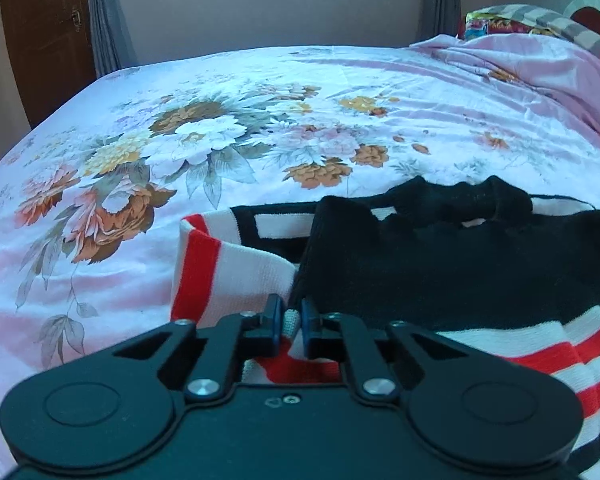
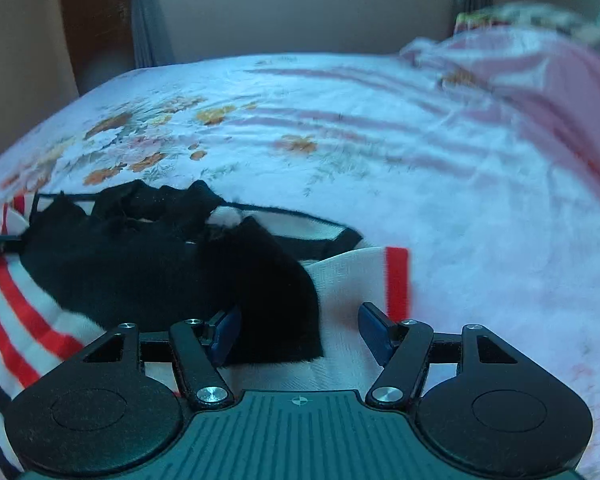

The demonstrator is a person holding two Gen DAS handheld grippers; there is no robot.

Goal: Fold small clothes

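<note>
A small knit sweater (image 1: 440, 264), black with white and red stripes, lies on the floral bedsheet (image 1: 220, 140). My left gripper (image 1: 291, 322) is shut on the sweater's white and red edge near its left sleeve cuff (image 1: 204, 264). In the right wrist view the same sweater (image 2: 148, 264) lies left of centre, with a white and red cuff (image 2: 380, 276) between the fingers. My right gripper (image 2: 300, 328) is open just over that cuff and the black fabric edge, holding nothing.
A rumpled pink blanket (image 1: 540, 76) and a colourful pillow (image 1: 496, 24) lie at the bed's far right. A brown door (image 1: 44, 36) and grey curtains (image 1: 108, 20) stand beyond the bed's far left.
</note>
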